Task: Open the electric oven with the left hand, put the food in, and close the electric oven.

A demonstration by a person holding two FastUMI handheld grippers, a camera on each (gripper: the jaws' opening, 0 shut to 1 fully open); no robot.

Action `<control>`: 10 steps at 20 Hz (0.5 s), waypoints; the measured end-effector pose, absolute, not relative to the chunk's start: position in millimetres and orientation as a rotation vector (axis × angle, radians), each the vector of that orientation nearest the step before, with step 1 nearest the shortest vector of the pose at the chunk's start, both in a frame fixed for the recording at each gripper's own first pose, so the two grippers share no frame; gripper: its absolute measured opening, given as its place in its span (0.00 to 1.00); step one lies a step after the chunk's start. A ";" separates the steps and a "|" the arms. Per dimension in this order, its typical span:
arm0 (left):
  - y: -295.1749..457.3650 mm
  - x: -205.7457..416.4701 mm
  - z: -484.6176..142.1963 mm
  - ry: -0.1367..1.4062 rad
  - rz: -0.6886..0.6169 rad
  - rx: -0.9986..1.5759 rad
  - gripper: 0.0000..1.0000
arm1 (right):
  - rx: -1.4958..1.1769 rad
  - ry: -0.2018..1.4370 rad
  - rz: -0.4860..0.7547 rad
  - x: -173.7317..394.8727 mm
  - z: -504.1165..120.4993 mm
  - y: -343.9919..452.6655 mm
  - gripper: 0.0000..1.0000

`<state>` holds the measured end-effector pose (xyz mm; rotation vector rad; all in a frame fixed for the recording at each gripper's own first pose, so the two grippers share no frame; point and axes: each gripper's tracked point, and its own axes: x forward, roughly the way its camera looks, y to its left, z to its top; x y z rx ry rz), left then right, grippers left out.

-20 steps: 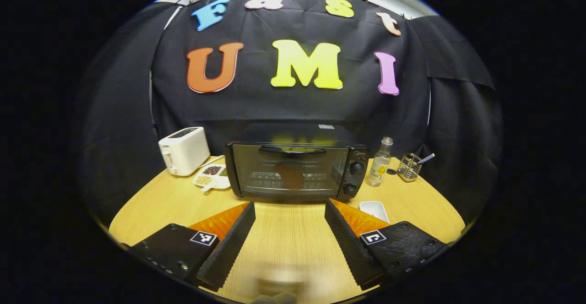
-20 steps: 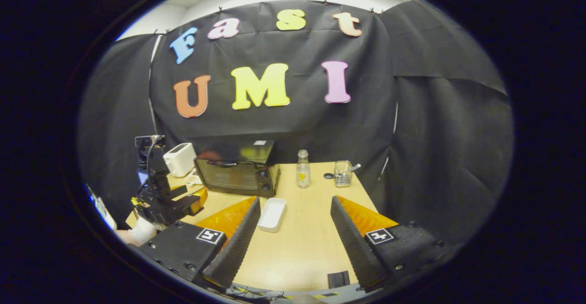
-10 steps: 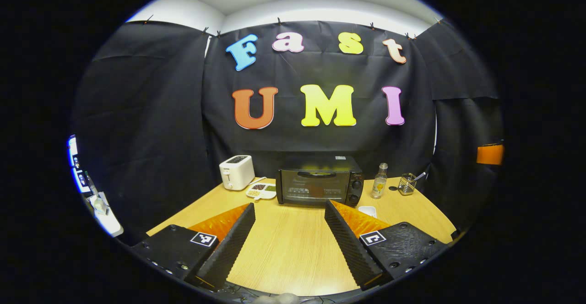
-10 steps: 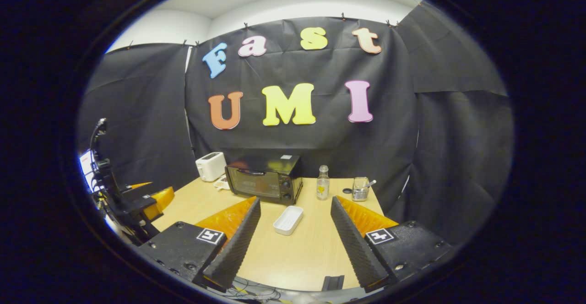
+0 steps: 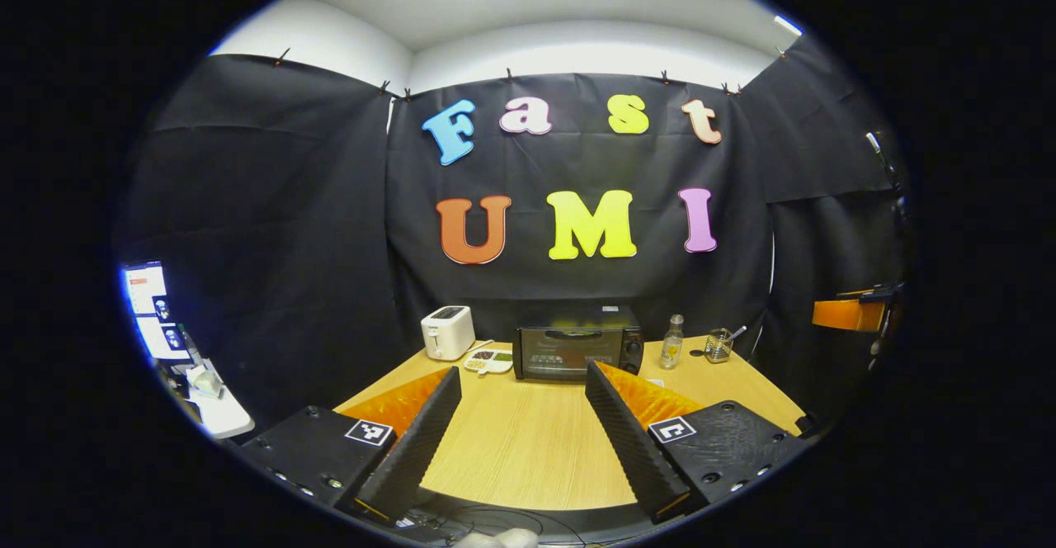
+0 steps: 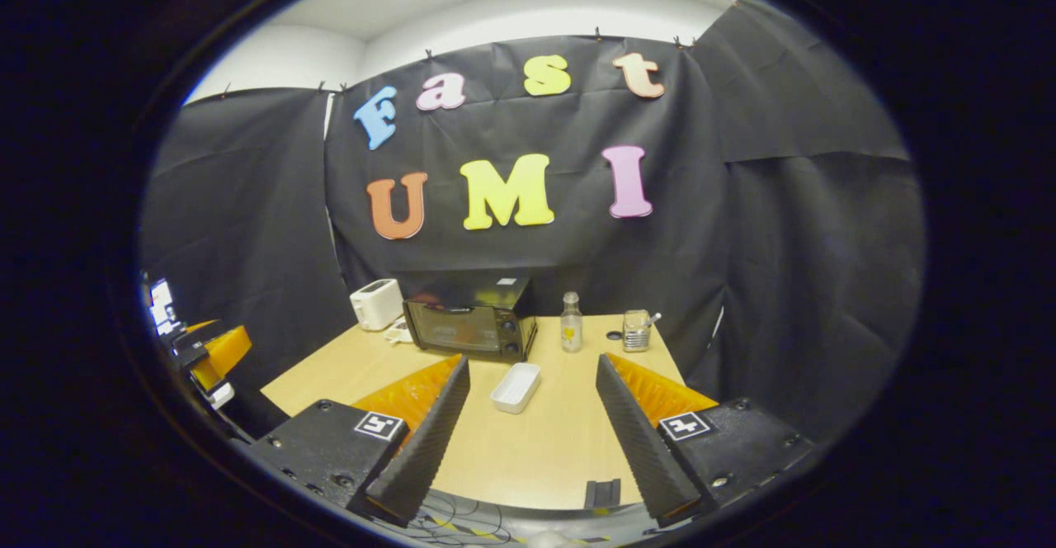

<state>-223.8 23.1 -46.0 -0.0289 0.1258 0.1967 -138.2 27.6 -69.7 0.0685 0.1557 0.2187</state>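
Your jaws are spread wide on both tools and hold nothing: the left gripper [image 5: 521,424] and the right gripper [image 6: 532,424] each frame only bare table [image 5: 511,449] between their fingers. Take the electric oven [image 5: 577,353] as your landmark. It stands at the far side of the table with its door shut, and both grippers sit well back from it, near the table's front edge. Left of the oven stands a white toaster [image 5: 448,333], with a small snack plate [image 5: 488,360] between the two. To the oven's right are a bottle [image 6: 569,322] and a wire holder [image 6: 636,330]. In front of the oven, toward its right corner, lies a white tray [image 6: 516,387], which looks empty. Through the oven's glass in the right gripper view there is a faint brownish patch; I cannot tell whether it is food or a reflection. Judging from the empty tray and shut door, the task looks finished, with nothing left but to rest.
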 end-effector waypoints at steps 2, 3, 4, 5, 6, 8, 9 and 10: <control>35.4 -232.0 -45.2 0.122 0.206 -0.048 0.97 | 0.051 0.138 0.206 -139.8 -63.5 31.8 0.98; 41.8 -234.7 -44.9 0.122 0.209 -0.052 0.97 | 0.050 0.133 0.198 -141.2 -62.2 34.1 0.98; 48.4 -238.0 -44.0 0.118 0.212 -0.049 0.97 | 0.053 0.130 0.195 -143.0 -60.4 38.0 0.95; 56.1 -240.6 -42.3 0.114 0.215 -0.043 0.97 | 0.056 0.127 0.193 -146.1 -58.3 42.8 0.98; 62.1 -242.5 -40.8 0.114 0.218 -0.040 0.97 | 0.053 0.128 0.190 -148.6 -58.6 45.1 0.98; 70.7 -245.7 -36.1 0.102 0.218 -0.050 0.97 | 0.043 0.122 0.182 -150.8 -55.9 49.2 0.98; 74.7 -244.4 -34.3 0.095 0.217 -0.054 0.97 | 0.043 0.120 0.179 -152.0 -54.6 51.7 0.98; 77.6 -244.0 -32.8 0.091 0.213 -0.055 0.97 | 0.044 0.120 0.177 -152.3 -53.8 54.5 0.98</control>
